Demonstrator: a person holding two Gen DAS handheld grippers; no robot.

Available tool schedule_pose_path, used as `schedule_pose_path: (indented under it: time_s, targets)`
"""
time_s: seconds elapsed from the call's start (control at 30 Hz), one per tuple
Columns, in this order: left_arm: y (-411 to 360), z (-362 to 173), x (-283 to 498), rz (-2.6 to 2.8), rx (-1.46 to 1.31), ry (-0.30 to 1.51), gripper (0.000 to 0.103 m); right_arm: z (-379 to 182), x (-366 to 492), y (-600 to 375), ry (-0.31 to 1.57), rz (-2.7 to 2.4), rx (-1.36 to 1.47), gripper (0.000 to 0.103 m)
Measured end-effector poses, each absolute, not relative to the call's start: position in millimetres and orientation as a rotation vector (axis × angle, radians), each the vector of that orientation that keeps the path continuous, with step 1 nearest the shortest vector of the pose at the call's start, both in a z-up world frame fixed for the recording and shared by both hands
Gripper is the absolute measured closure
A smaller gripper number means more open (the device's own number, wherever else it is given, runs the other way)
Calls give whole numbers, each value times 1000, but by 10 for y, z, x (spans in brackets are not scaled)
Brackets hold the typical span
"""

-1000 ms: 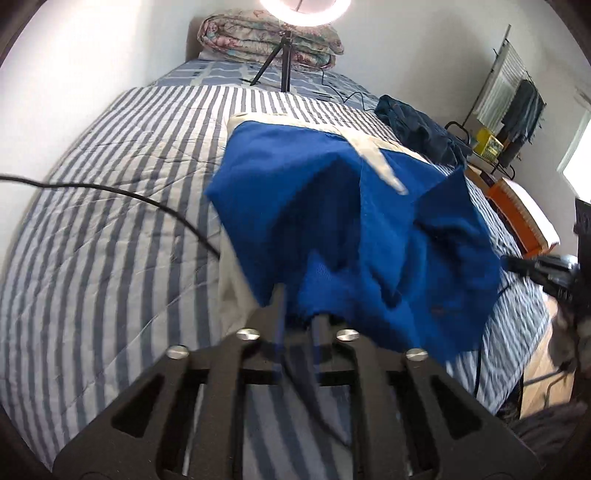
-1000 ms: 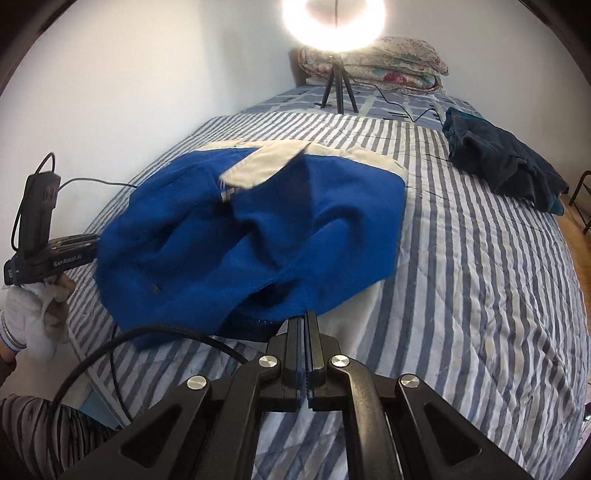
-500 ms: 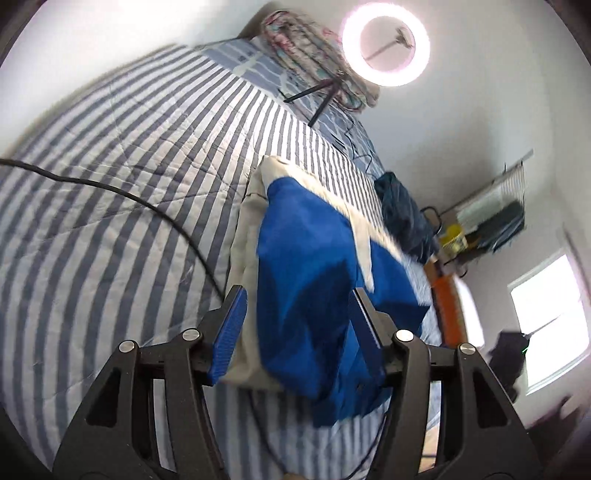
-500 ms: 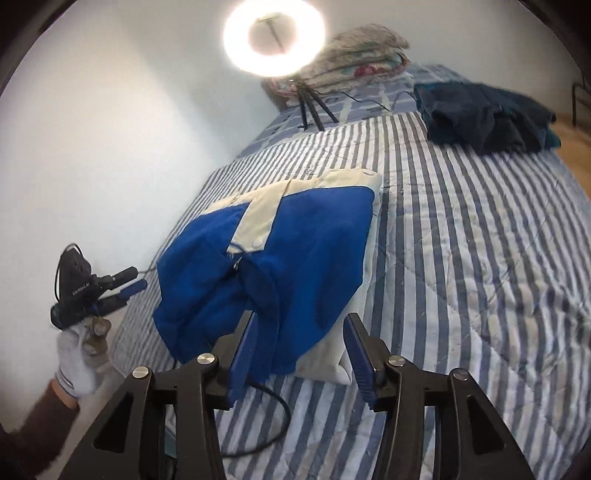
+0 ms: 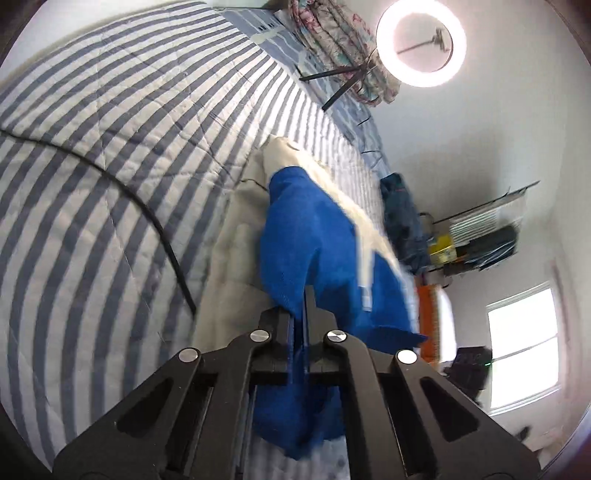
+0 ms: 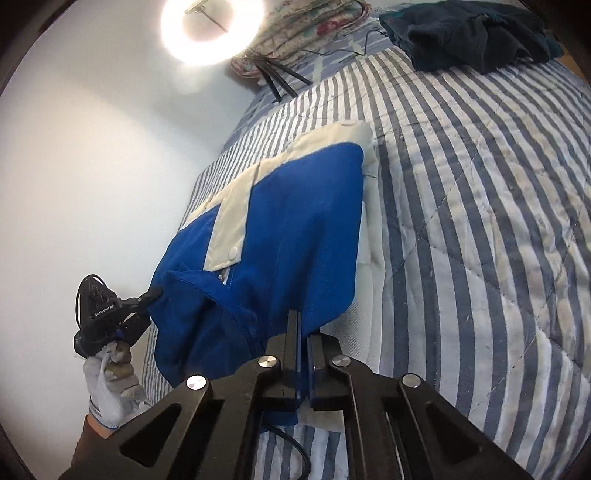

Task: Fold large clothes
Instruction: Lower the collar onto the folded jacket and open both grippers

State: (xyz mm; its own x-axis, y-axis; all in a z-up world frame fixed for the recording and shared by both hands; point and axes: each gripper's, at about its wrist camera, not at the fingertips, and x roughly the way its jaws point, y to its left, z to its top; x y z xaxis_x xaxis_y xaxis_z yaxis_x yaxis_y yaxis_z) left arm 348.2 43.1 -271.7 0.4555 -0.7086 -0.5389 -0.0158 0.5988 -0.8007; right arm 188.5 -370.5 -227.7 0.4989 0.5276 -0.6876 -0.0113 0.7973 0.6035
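Observation:
A blue jacket (image 5: pixel 314 229) with cream panels lies on the striped bed (image 5: pixel 110 147), its near part lifted. My left gripper (image 5: pixel 303 306) has its jaws closing, and they pinch a fold of the blue cloth. My right gripper (image 6: pixel 300 317) has its jaws closing too, with the pads pressed on another edge of the jacket (image 6: pixel 295 221). The right wrist view also shows the left gripper (image 6: pixel 153 295) held by a gloved hand (image 6: pixel 107 373) at the jacket's left side. A cream placket with a snap button (image 6: pixel 232 253) faces up.
A dark blue pile of clothes (image 6: pixel 469 33) sits at the far end of the bed. A ring light (image 5: pixel 421 40) on a tripod and a folded floral quilt (image 5: pixel 332 33) stand by the headboard. A black cable (image 5: pixel 129 199) crosses the bedspread. A rack and window (image 5: pixel 524 343) are beyond.
Both grippers opened, let the lifted blue cloth drop, rolled and moved along the bed. They are now closed again on the jacket's near edges.

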Motion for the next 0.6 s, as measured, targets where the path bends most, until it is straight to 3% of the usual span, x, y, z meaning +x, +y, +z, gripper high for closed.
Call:
schedule_pose_path:
  time_s: [0.13, 0.27, 0.37, 0.43, 0.53, 0.6]
  targets:
    - [574, -2692, 3319, -466, -817, 1013, 103, -2087, 1706, -3802, 983, 369, 551, 103]
    - [538, -3099, 3304, -379, -728, 1115, 103, -2405, 1780, -3770, 1075, 295, 502, 103]
    - [579, -3047, 3242, -391, -731, 1090, 103, -2460, 1772, -3703, 1087, 276, 447, 103]
    - [582, -2847, 3202, -384, -643, 1055, 103, -2337, 1730, -3695, 1090, 298, 418, 96]
    - [597, -2424, 3133, -380, -502, 964, 103, -1951, 1617, -3682, 1001, 292, 282, 74]
    - [510, -2173, 3188, -374, -417, 913, 103, -1722, 1610, -3677, 933, 298, 233, 73]
